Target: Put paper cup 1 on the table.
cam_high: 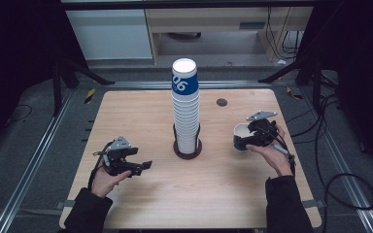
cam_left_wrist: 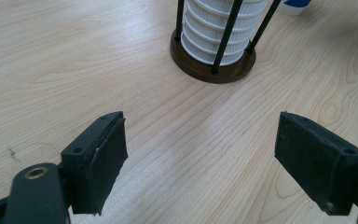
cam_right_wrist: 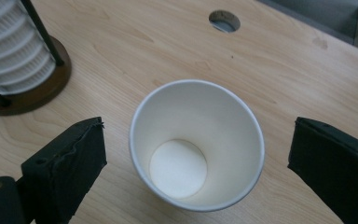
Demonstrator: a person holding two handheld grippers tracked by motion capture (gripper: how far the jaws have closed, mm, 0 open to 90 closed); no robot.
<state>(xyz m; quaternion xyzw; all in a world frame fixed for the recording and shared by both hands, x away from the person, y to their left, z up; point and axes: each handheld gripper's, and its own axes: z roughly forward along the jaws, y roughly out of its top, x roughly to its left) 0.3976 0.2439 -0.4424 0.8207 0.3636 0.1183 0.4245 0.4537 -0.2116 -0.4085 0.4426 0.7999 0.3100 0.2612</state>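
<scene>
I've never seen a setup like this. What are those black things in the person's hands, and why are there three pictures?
A person holds a two-jawed claw in each hand; no robot is involved. One picture looks down on the wooden table from above. The others come from cameras riding on each claw. The left claw is open over bare wood. The right claw is open, its jaws either side of a single upright paper cup, not touching it. In the middle, a tall stack of cups stands in a round holder.
</scene>
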